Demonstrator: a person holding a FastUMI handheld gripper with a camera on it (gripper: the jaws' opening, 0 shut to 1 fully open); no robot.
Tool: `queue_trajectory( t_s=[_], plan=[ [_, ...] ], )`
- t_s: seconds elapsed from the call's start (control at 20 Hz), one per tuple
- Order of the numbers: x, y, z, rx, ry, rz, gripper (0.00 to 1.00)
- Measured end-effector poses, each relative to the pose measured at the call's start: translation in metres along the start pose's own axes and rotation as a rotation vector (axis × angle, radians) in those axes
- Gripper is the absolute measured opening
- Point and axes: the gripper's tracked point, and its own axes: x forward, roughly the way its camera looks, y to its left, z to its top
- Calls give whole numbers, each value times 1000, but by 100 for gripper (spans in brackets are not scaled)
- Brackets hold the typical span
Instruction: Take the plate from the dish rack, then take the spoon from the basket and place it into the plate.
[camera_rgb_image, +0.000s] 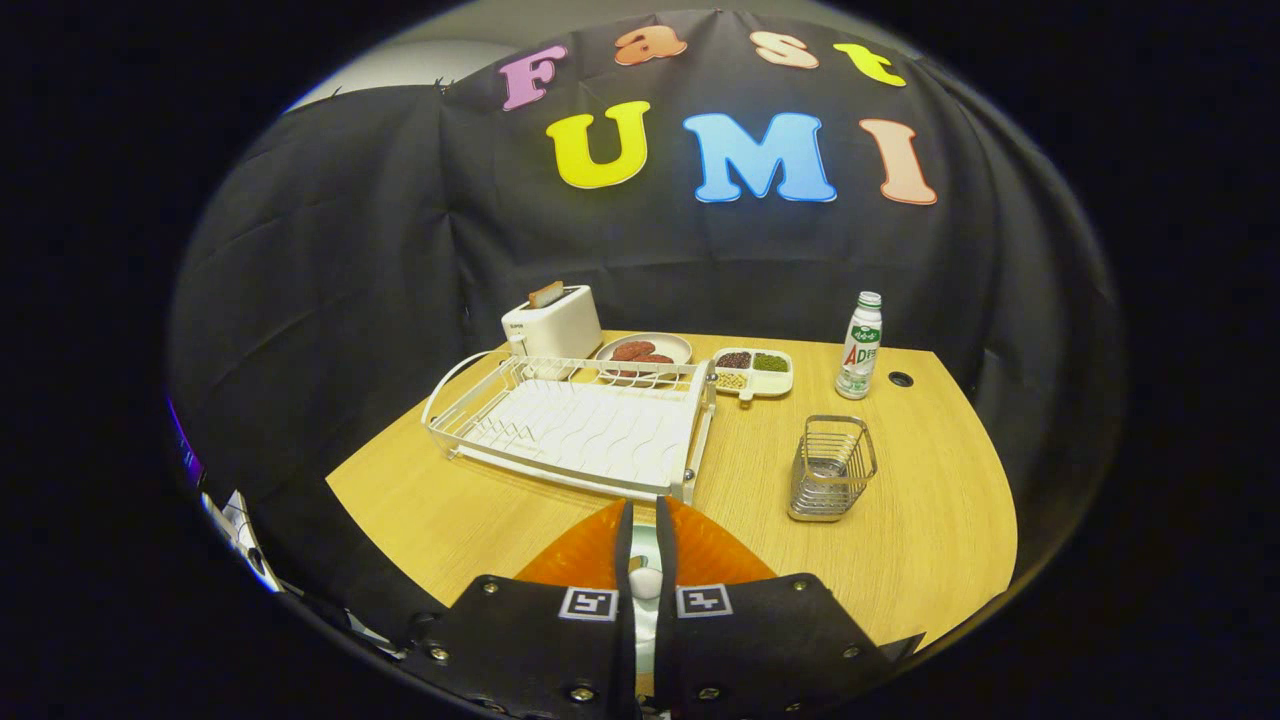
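My gripper (644, 512) is held over an orange plate (578, 556) that lies on the wooden table, close to its front edge. The two black fingers (622, 540) stand almost together, shut on a pale spoon (645, 582) whose rounded part shows in the narrow gap between them. The plate spreads out to both sides beneath the fingers, which hide its middle. Beyond the fingers stands the white wire dish rack (570, 425), with nothing in it. Ahead and to the right is the small wire basket (830, 470), which looks empty.
Behind the rack are a white toaster (552, 322) with a slice of bread in it, a plate of brown patties (643, 350) and a divided dish of beans (753, 372). A bottle (860, 345) stands beyond the basket, beside a hole in the table (900, 379).
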Motion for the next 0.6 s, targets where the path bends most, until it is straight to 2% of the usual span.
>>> queue_trajectory(
  t_s=[0.15, 0.6],
  plan=[
    [15, 7, -1, -7, 22, -10, 7],
    [49, 38, -16, -55, 112, 30, 7]
  ],
)
